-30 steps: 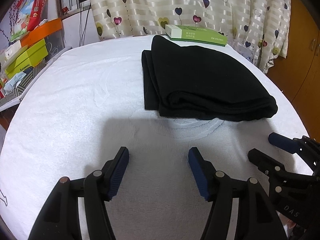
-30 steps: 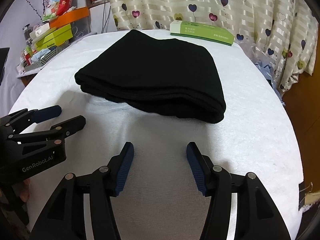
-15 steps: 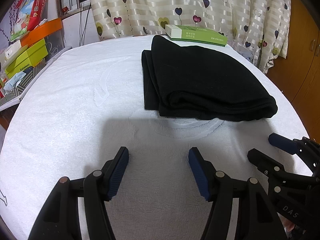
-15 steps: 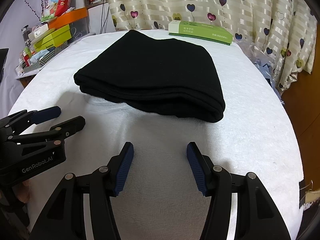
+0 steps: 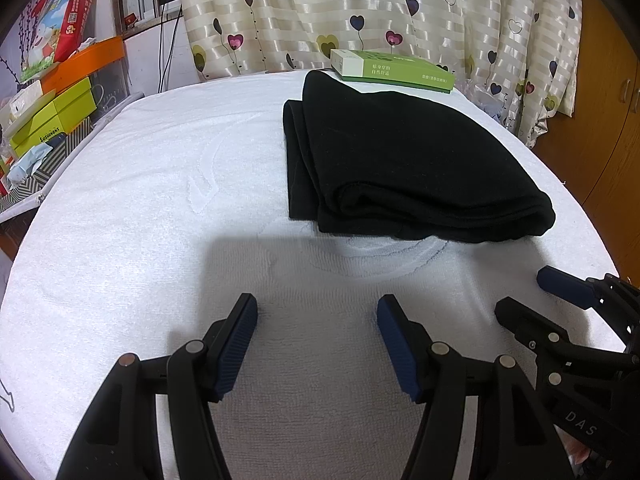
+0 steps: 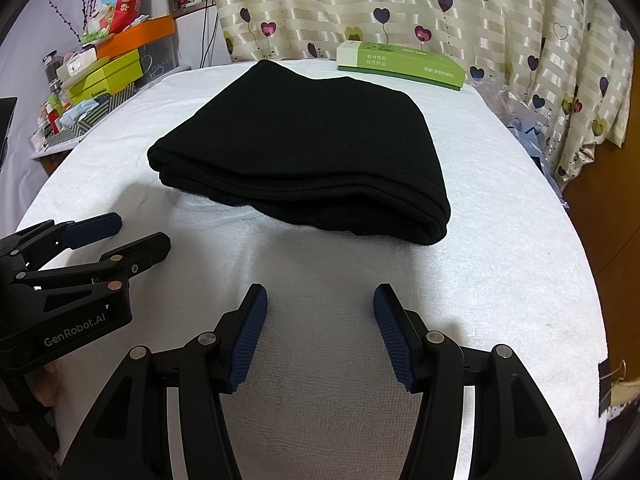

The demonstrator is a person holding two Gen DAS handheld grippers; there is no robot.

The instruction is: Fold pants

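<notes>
Right wrist view: pants [image 6: 304,160] sit folded, both grippers, left [image 5: 316,340] and right [image 6: 320,332], spread wide, holding nothing, just short of them. Nudging that stack's near edge could undo it, I think.

pants [image 5: 404,160]: 1 | green box [image 5: 394,70]: 1 | hand-held gripper [image 5: 316,330]: 2

Folded black pants [image 6: 308,152] lie on white towel [image 6: 500,264].

My pants [image 5: 404,164] are plain black on a white towel [image 5: 132,216]. Both my grippers, left [image 5: 316,340] and right [image 6: 320,332], are black with blue ribbed pads [image 6: 249,340]. The box [image 6: 400,65] is green; the cream striped curtain [image 6: 400,4] shows coloured hearts.
</notes>
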